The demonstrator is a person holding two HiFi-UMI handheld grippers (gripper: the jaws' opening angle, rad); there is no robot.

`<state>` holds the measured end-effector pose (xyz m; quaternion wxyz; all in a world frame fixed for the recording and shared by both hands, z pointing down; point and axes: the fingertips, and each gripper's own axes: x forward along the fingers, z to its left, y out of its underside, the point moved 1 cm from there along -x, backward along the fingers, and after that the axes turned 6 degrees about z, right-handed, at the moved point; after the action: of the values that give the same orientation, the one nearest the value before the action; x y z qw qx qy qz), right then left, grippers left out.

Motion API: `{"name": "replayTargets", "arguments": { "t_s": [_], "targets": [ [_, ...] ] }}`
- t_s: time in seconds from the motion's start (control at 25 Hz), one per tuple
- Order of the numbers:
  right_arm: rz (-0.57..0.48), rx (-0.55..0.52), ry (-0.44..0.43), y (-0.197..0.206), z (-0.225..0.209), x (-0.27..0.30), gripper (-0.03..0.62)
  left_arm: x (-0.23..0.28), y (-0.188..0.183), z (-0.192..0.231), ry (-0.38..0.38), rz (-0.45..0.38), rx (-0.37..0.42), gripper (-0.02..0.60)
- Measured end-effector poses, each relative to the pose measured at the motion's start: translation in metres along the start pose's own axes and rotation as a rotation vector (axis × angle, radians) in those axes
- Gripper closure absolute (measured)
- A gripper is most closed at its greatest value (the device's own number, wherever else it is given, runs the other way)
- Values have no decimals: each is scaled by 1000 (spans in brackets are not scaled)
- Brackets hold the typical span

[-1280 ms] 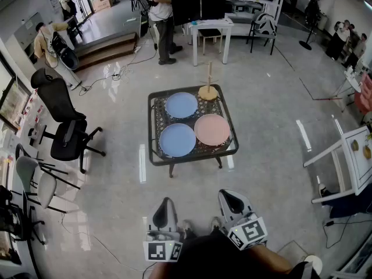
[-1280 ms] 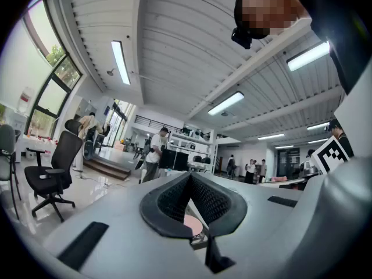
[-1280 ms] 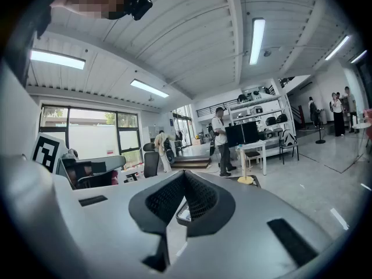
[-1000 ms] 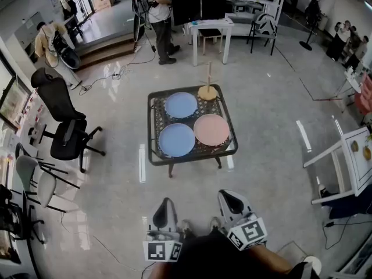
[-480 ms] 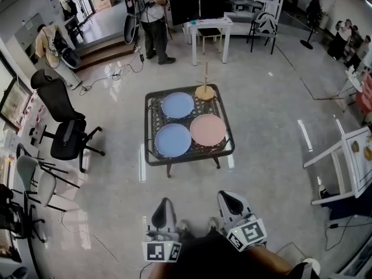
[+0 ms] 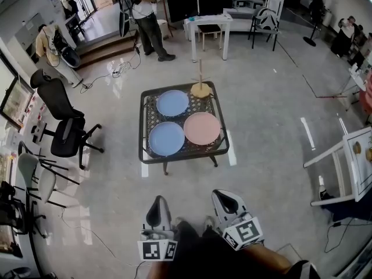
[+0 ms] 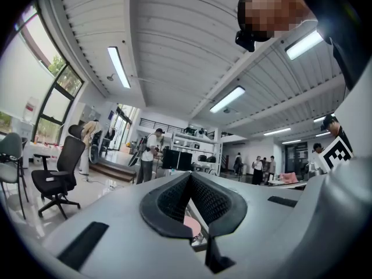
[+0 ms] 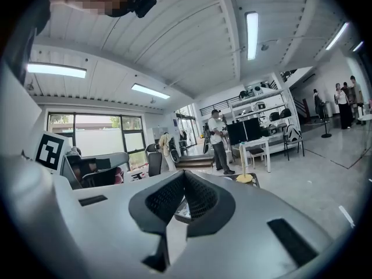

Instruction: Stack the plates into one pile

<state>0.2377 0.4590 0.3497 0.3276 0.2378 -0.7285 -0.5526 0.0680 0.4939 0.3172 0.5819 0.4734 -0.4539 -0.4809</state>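
Note:
Three plates lie apart on a low black mesh table (image 6: 142,133): a blue plate (image 6: 172,103) at the far left, a second blue plate (image 6: 166,138) at the near left, and a pink plate (image 6: 202,128) at the near right. My left gripper (image 6: 156,203) and right gripper (image 6: 223,199) hang well short of the table, over the floor, both shut and empty. In the left gripper view the left gripper (image 7: 190,175) has its jaws together, with a bit of the pink plate (image 7: 190,226) showing below. The right gripper (image 8: 184,174) is likewise shut.
A wooden peg stand (image 6: 200,89) occupies the table's far right corner and shows again as the peg stand (image 8: 244,178). A black office chair (image 6: 64,129) stands left, a white side table (image 6: 349,161) right. A person (image 6: 145,16) stands by a white desk (image 6: 208,25) beyond.
The table and plates have drifted left and up in the head view. Both grippers stay shut at the bottom edge, shifted slightly left. The standing person at the back has stepped left.

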Motion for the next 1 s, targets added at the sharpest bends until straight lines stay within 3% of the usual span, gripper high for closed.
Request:
{"name": "replayTargets", "arguments": {
  "t_s": [0.52,1.0],
  "targets": [
    [23,15,-3,3,-44,43,585,56,15,5,-16,28,-15,566],
    [39,-13,43,-33,-70,154,585,165,-7,73,44,26,-37,566]
  ]
}}
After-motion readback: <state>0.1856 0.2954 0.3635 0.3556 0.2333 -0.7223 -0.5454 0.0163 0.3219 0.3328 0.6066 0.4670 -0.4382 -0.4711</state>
